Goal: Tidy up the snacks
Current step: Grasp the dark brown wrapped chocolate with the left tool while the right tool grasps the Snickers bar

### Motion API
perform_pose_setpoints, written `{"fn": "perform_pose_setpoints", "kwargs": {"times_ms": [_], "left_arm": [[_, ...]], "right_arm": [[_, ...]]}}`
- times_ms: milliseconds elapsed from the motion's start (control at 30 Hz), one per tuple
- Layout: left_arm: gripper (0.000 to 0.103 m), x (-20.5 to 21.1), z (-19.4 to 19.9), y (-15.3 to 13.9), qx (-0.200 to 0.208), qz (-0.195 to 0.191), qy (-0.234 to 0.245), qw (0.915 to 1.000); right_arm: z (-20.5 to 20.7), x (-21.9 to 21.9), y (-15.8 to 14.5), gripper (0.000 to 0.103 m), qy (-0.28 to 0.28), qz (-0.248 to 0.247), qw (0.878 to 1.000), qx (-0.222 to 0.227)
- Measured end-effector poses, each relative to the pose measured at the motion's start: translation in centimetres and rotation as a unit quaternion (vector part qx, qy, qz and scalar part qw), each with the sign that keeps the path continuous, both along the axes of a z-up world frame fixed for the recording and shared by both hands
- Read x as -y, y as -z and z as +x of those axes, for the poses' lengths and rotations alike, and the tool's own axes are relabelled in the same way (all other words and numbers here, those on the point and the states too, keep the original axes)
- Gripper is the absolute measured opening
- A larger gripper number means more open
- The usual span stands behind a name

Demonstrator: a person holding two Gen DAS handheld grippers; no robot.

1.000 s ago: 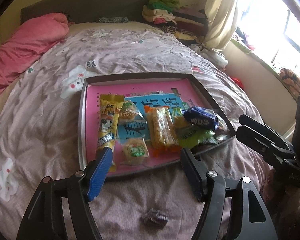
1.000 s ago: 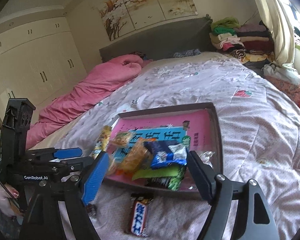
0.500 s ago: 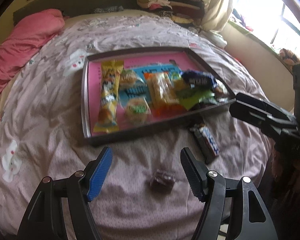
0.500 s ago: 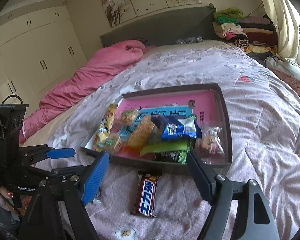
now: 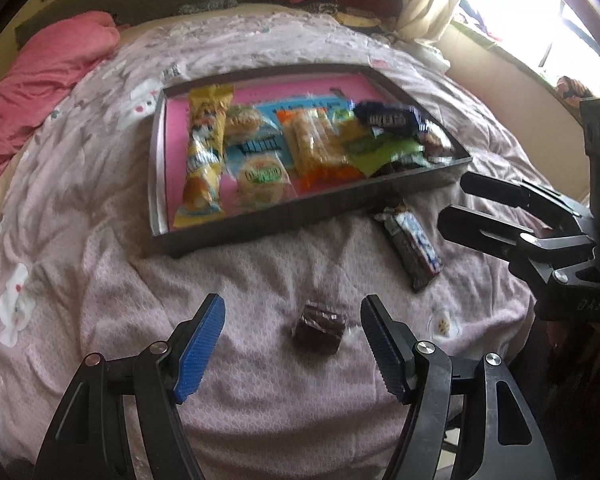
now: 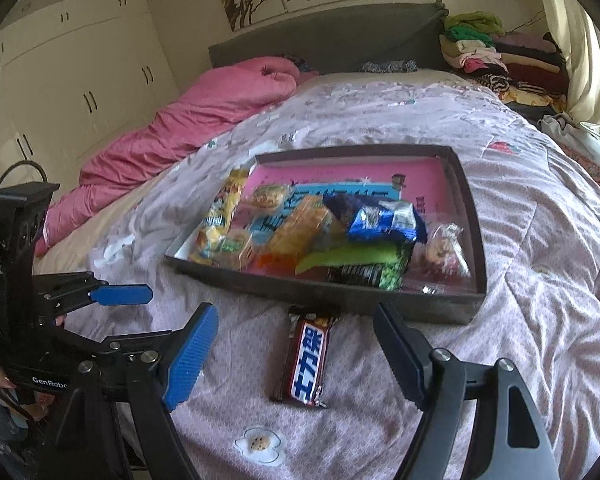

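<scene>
A dark tray (image 5: 300, 222) with a pink floor lies on the bed and holds several snack packs; it also shows in the right wrist view (image 6: 340, 298). A small dark brown wrapped snack (image 5: 318, 329) lies on the quilt between the fingers of my open left gripper (image 5: 292, 346), just ahead of them. A dark chocolate bar with a blue and white label (image 6: 307, 360) lies in front of the tray, between the fingers of my open right gripper (image 6: 294, 354). The bar (image 5: 410, 246) also shows in the left wrist view. Both grippers are empty.
A pink duvet (image 6: 188, 120) lies along the bed's left side. Folded clothes (image 6: 492, 56) are stacked at the headboard's right. A window and curtain (image 5: 500, 4) are to the right. The right gripper (image 5: 512, 224) reaches in beside the chocolate bar.
Both grippers have pulled back toward the bed's near edge and tilted down. The brown snack and the chocolate bar now lie between their fingers. Nothing has been gripped.
</scene>
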State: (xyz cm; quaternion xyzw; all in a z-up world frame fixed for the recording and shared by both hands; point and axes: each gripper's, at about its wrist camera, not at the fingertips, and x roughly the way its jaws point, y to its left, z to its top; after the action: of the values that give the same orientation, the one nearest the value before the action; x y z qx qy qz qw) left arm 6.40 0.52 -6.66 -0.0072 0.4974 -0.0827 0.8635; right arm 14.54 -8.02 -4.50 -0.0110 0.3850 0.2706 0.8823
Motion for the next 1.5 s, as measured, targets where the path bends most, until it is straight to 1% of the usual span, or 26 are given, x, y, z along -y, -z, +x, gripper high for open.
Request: {"fn": "perform_pose_setpoints", "kwargs": {"times_ms": [167,300,400,533,633,700,767,833,900,1000,1067,1200,1333,1500], "left_arm": [[0.072,0.6,-0.2,1.1,-0.016,0.004,0.012,0.9998],[0.072,0.7,-0.1,1.9,-0.030,-0.001,0.014,0.9995],[0.072,0.6,0.0,2.4,-0.036,-0.002,0.015,0.9992],[0.072,0.6,0.0,2.4,-0.033,-0.006,0.016,0.9993],[0.069,0.6,0.1,2.5,-0.030,-0.009,0.018,0.9993],[0.068,0.6,0.1,2.5,-0.029,-0.011,0.019,0.9993],[0.064,0.6,0.2,2.5,-0.028,-0.013,0.023,0.9993],[0.061,0.8,0.2,2.6,-0.027,-0.013,0.026,0.9992],[0.059,0.8,0.3,2.7,-0.028,-0.015,0.028,0.9991],[0.052,0.8,0.4,2.9,-0.028,-0.022,0.031,0.9989],[0.044,0.9,0.4,3.0,-0.029,-0.025,0.033,0.9987],[0.041,0.9,0.5,3.1,-0.029,-0.029,0.033,0.9986],[0.038,0.6,0.5,2.8,-0.023,-0.034,0.028,0.9988],[0.038,0.4,0.3,1.4,-0.003,-0.035,0.023,0.9991]], "right_arm": [[0.0,-1.0,1.6,0.079,-0.011,-0.036,0.999,-0.022],[0.0,-1.3,2.4,0.078,-0.017,-0.045,0.998,-0.032],[0.1,-1.5,3.0,0.070,-0.019,-0.041,0.998,-0.043],[0.4,-1.9,4.1,0.055,-0.026,-0.047,0.997,-0.063],[0.5,-2.2,4.7,0.052,-0.026,-0.052,0.996,-0.070],[0.6,-2.2,5.0,0.046,-0.022,-0.055,0.996,-0.070],[0.8,-2.2,5.4,0.034,-0.018,-0.064,0.995,-0.073],[1.1,-2.1,6.0,0.030,-0.013,-0.067,0.994,-0.079],[1.3,-1.9,6.2,0.030,-0.012,-0.061,0.995,-0.083],[1.1,-2.1,5.9,0.028,-0.019,-0.065,0.995,-0.074],[0.8,-2.2,5.5,0.028,-0.028,-0.061,0.995,-0.070],[0.0,-2.1,4.0,0.028,-0.036,-0.047,0.997,-0.048],[-0.5,-1.9,2.3,0.028,-0.043,-0.020,0.999,-0.020],[-1.1,-1.8,0.3,0.028,-0.049,0.007,0.999,0.021]]}}
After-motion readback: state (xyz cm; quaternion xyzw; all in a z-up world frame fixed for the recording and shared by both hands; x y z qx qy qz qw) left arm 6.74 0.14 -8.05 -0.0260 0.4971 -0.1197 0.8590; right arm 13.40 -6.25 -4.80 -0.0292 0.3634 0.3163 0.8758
